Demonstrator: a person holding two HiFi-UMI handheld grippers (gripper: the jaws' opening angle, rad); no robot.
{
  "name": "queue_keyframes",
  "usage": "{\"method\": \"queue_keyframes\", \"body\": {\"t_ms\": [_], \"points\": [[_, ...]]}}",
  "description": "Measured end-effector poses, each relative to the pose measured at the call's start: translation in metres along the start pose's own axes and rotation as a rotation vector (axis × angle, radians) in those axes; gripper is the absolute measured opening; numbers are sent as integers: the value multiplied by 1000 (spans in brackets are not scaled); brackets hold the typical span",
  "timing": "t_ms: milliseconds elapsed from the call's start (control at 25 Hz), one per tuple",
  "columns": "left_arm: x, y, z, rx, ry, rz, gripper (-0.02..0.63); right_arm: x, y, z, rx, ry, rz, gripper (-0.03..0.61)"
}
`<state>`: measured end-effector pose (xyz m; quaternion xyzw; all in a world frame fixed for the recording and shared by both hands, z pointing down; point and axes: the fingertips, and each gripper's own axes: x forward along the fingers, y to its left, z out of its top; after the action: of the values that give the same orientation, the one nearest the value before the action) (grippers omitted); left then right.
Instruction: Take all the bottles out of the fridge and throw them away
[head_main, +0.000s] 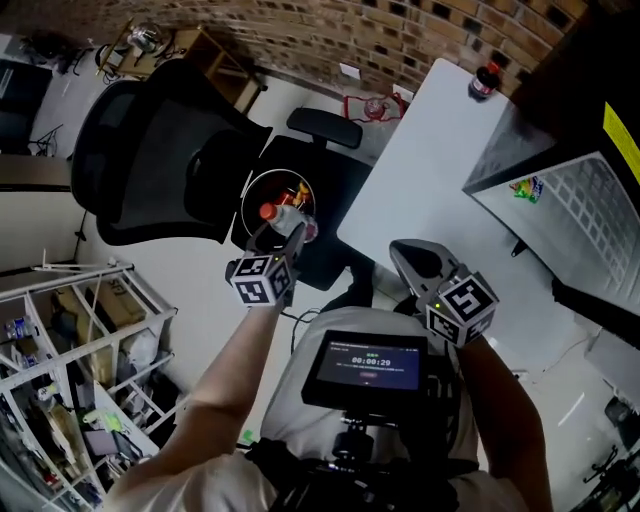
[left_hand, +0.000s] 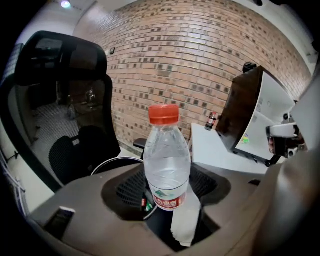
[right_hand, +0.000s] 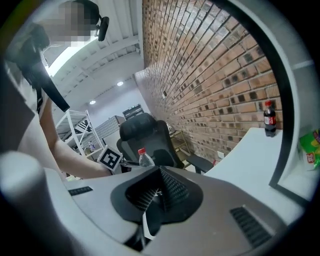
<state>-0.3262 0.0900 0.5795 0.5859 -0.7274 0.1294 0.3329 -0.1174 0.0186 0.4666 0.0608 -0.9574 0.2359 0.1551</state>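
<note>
A clear water bottle (head_main: 283, 218) with a red cap stands upright between the jaws of my left gripper (head_main: 284, 238), which is shut on its lower body above the round black bin (head_main: 256, 188). In the left gripper view the bottle (left_hand: 167, 167) fills the middle, with the bin's white rim (left_hand: 111, 162) behind it. My right gripper (head_main: 406, 252) hangs shut and empty near the white table's (head_main: 440, 160) near corner. A small cola bottle (head_main: 485, 80) stands on the table's far end; it also shows in the right gripper view (right_hand: 269, 119). The fridge (head_main: 560, 110) is at the right.
A black mesh office chair (head_main: 150, 150) stands left of the bin, and a second seat (head_main: 322, 128) beyond it. White wire shelving (head_main: 70, 350) is at the lower left. A green packet (head_main: 527, 187) sits in the open fridge. A brick wall runs along the far side.
</note>
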Motion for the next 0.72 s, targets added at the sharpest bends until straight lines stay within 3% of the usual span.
{"method": "queue_keyframes", "body": {"t_ms": [160,320,440,720], "points": [[10,45,-8,8,41,65,285,15,1,-3,13,34,-6,5],[31,80,-9,104,97,112,285,24,-5,-2,26,58,-28,5],[54,91,-17,165,152,98,285,31,-9,-6,39,74,-42,5],[107,116,-77,199,416,68,284,42,-17,-23,83,106,-83,5]]}}
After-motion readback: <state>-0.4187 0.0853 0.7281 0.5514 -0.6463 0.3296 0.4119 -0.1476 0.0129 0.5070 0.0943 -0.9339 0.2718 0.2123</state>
